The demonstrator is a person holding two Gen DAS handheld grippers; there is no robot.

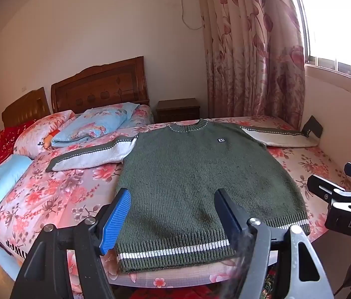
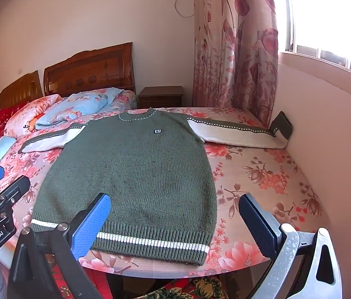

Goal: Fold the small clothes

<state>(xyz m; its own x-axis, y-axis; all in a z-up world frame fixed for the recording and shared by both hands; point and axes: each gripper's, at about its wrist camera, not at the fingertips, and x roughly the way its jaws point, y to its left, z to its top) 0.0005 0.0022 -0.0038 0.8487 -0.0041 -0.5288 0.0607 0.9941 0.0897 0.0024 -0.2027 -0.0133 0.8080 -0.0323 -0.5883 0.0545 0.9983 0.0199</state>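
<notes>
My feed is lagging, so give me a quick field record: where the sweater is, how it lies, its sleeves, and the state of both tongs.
sweater: green sweater flat, front up, on the floral bed, hem toward the cameras
sleeves: both spread out sideways; right sleeve cuff bent up against the wall
fold: not started
left tongs: open, above the hem, holding nothing
right tongs: open, above the hem's right corner, holding nothing
</notes>
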